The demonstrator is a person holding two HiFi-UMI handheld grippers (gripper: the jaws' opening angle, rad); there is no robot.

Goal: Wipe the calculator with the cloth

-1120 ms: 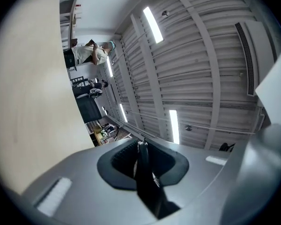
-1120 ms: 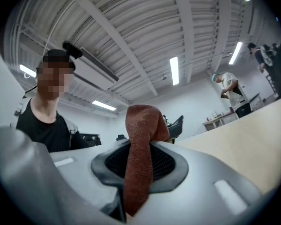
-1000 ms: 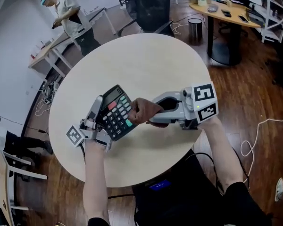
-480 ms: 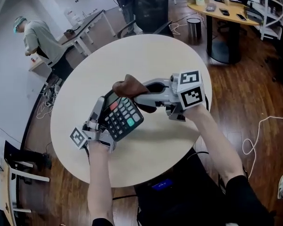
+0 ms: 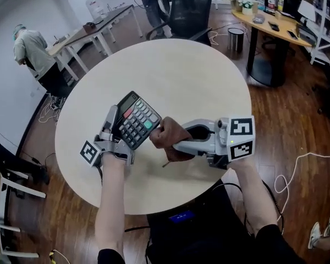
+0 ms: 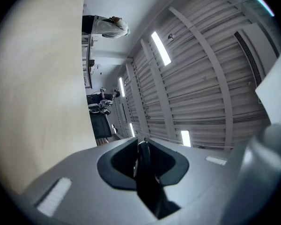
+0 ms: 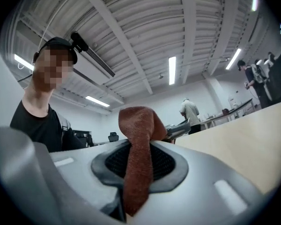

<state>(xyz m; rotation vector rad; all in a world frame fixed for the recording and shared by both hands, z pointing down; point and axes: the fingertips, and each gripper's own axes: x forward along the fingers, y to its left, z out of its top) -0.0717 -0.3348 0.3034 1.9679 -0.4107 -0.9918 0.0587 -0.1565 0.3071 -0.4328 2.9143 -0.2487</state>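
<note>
A dark calculator (image 5: 136, 119) with a red and a green key is held tilted above the round table (image 5: 170, 70). My left gripper (image 5: 115, 126) is shut on its left edge; in the left gripper view only that thin dark calculator edge (image 6: 144, 175) shows between the jaws of the left gripper (image 6: 142, 146). My right gripper (image 5: 174, 142) is shut on a bunched brown cloth (image 5: 168, 136), which touches the calculator's lower right corner. In the right gripper view the cloth (image 7: 138, 149) stands up out of the right gripper (image 7: 136, 146), with the calculator's edge just behind it.
A black office chair (image 5: 190, 11) stands at the table's far side. A person (image 5: 32, 46) bends at a desk (image 5: 93, 26) at the back left. A wooden table (image 5: 269, 23) with small items and a bin (image 5: 236, 37) are at the back right. A white cable (image 5: 305, 158) lies on the floor.
The right gripper carried the cloth from the calculator's right side up over its top, then back down to its lower right corner. The calculator shifted slightly up and tilted.
</note>
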